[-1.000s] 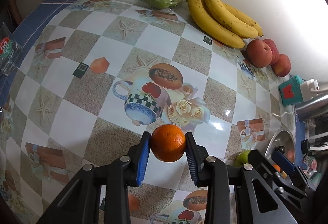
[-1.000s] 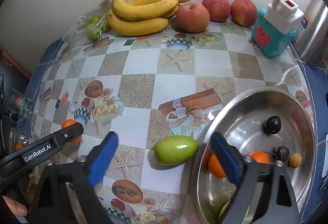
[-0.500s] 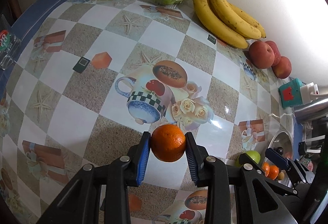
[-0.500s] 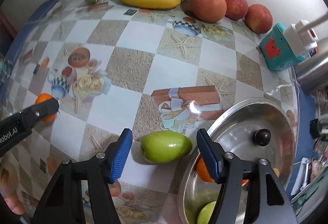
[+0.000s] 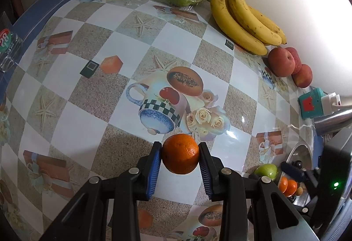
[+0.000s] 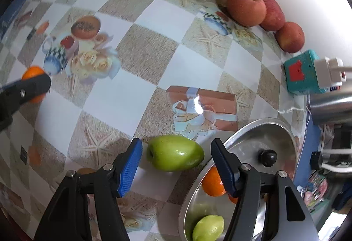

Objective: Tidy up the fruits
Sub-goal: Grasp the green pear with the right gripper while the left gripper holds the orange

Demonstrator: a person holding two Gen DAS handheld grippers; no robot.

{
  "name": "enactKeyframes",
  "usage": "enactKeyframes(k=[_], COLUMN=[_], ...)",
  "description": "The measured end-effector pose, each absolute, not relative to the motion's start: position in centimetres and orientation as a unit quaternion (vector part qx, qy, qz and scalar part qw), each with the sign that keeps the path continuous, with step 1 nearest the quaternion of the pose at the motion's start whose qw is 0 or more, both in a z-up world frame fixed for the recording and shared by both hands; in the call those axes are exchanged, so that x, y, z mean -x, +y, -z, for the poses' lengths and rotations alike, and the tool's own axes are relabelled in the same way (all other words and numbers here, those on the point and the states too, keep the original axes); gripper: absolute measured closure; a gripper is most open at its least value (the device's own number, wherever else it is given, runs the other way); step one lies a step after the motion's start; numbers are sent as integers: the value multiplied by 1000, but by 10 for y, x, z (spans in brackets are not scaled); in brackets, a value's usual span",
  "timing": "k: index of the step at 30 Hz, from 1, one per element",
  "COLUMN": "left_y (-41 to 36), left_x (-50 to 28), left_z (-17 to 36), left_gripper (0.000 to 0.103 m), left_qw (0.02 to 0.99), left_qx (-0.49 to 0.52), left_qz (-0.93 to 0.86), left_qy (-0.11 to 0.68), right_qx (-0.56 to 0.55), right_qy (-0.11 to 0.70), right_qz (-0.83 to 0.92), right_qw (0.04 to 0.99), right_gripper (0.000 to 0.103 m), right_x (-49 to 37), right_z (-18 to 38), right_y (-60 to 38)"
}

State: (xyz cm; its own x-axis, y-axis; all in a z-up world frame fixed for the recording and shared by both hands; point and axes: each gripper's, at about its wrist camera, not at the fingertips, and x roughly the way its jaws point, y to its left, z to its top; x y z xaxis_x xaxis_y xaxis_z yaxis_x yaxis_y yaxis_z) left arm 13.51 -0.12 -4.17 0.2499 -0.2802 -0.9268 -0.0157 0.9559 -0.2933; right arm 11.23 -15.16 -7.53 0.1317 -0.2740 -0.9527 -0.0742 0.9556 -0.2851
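While the left gripper (image 5: 180, 164) stays clamped on the orange (image 5: 180, 154) | right gripper (image 6: 176, 164) fingers apart, straddling green mango (image 6: 175, 152), not touching | centre, then close gently.

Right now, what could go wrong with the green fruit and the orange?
The right gripper brackets the green fruit with gaps at both pads; the rounded fruit could roll away or get nudged into the bowl rim beside it. The left gripper pinches the orange at its sides, above the table; it might slip.
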Motion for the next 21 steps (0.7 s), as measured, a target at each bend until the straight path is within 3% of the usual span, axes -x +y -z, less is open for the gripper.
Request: enactKeyframes(k=[8, 21], left_y=[0, 2], left_x=[-136, -136], left_z=[43, 46], left_gripper=[67, 67], left_qw=[780, 776], left_qx=[126, 133], left_qz=[84, 81], left_qy=[608, 611], right_qx=[155, 111], right_qy=[657, 647], right_qz=[77, 74], right_qw=[734, 750], right_gripper=[47, 48], right_x=[-111, -112], right_z=[81, 77], right_y=[-146, -156])
